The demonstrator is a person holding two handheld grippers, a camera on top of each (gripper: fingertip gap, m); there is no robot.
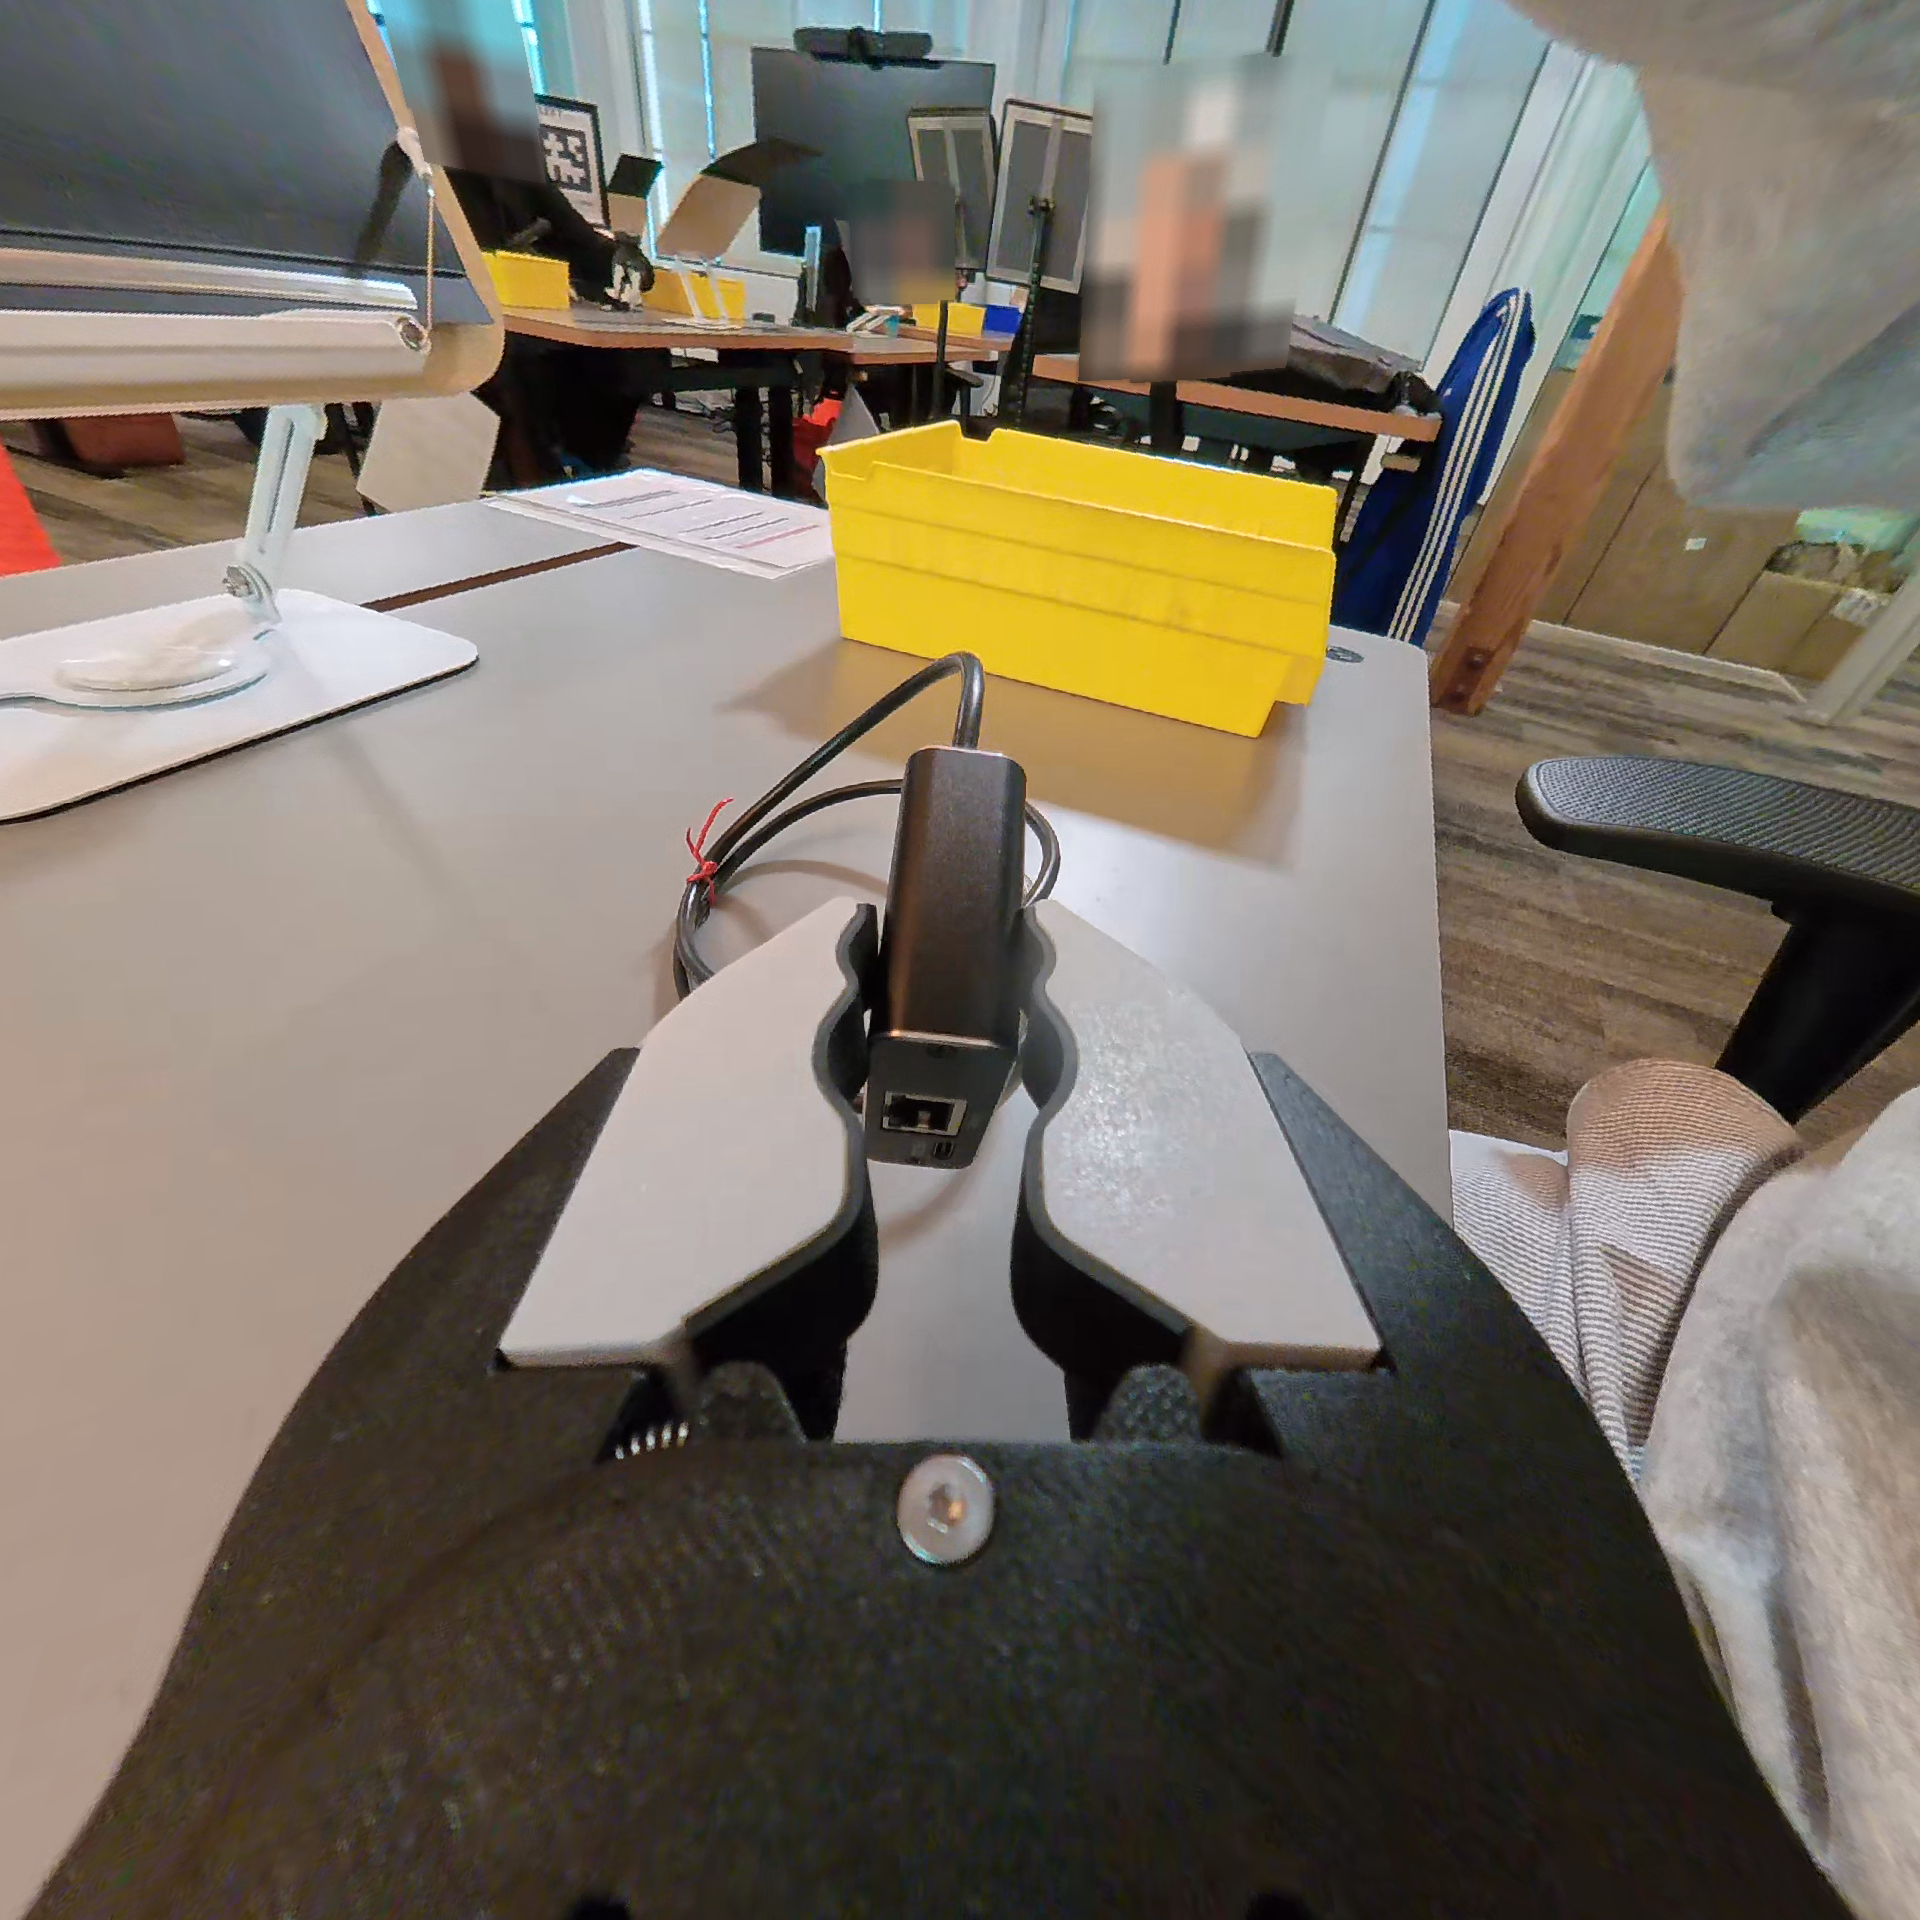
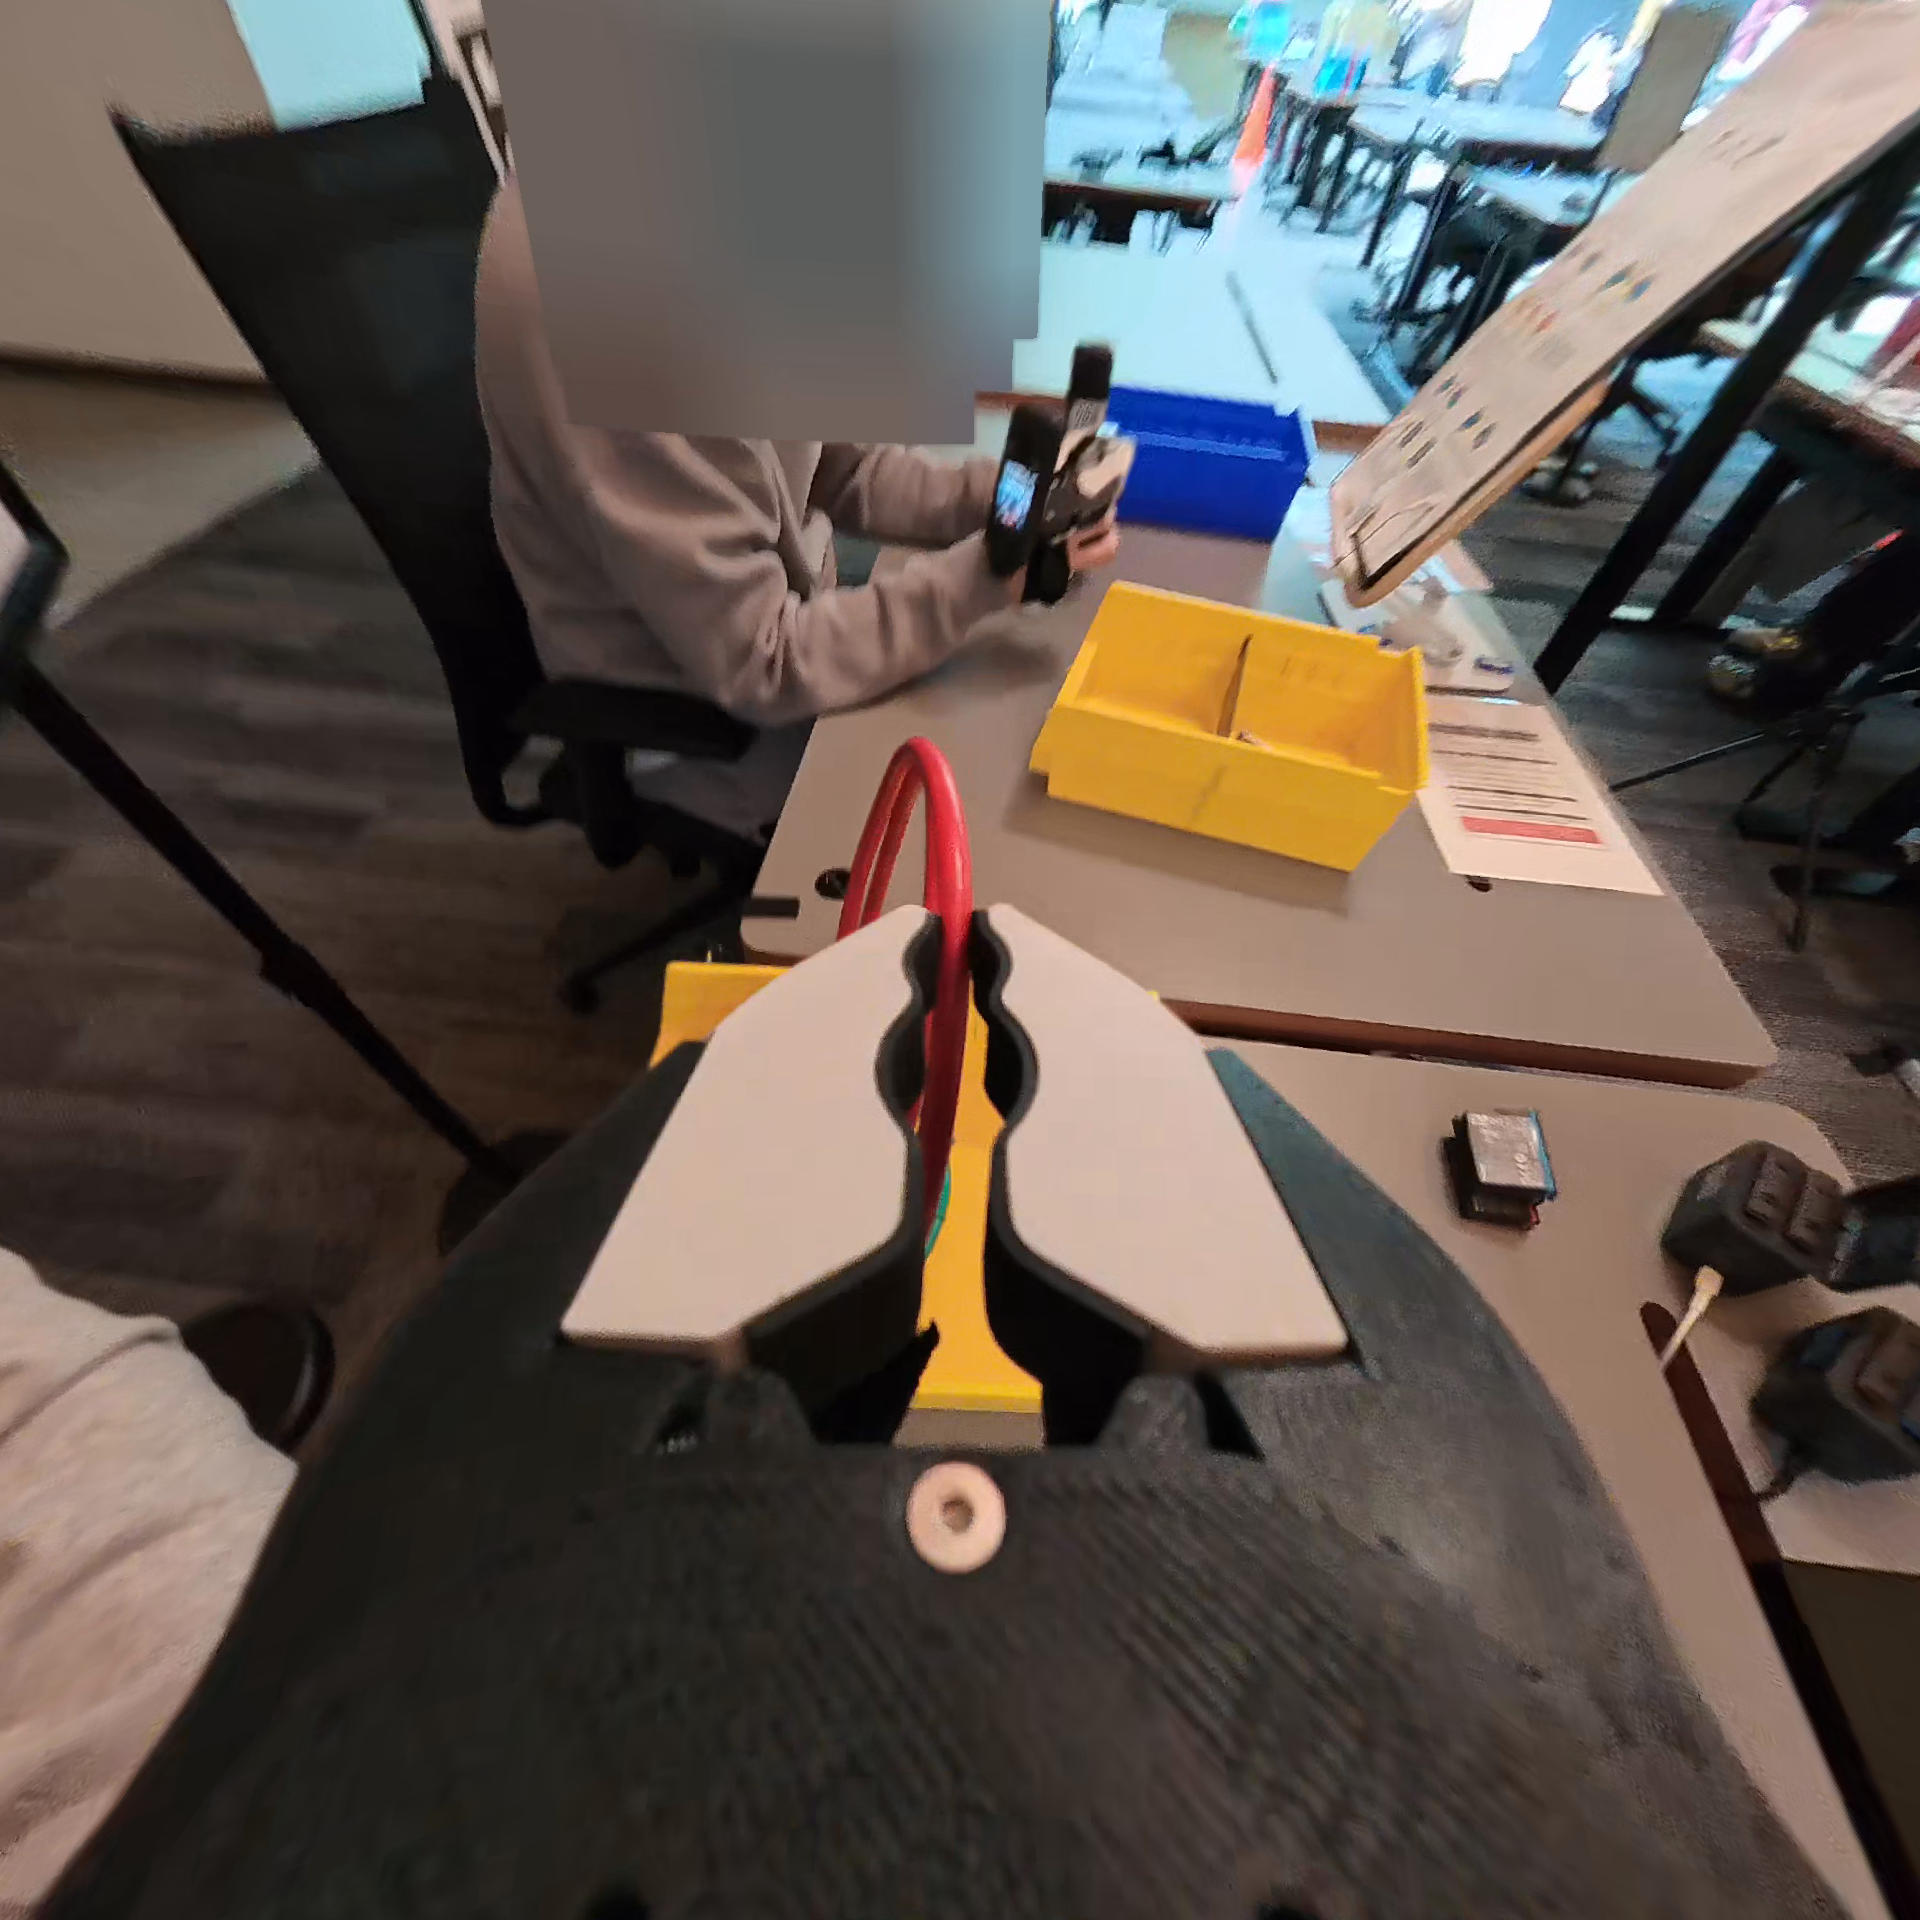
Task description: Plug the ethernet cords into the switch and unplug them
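Left wrist view: the left tongs (image 1: 943,940) clamp a black ethernet adapter (image 1: 948,935) just above the grey counter (image 1: 416,987), while the right tongs (image 2: 958,925) pinch a red ethernet cord (image 2: 940,831).

In the left wrist view, largest first: the counter carries a yellow bin (image 1: 1081,571) at its far edge, a white monitor stand base (image 1: 208,675) at the left and a printed sheet (image 1: 686,520) beyond. The adapter sits lengthwise between the fingers, its open port facing the camera, and its thin black cable (image 1: 831,758), bound with a red twist tie (image 1: 707,847), coils on the counter behind it. In the right wrist view the tongs are nearly closed on the red cord, which loops upward past the fingertips; a yellow bin (image 2: 686,1008) lies directly below them. Small black chargers (image 2: 1756,1226) and a battery (image 2: 1501,1164) rest at the right.
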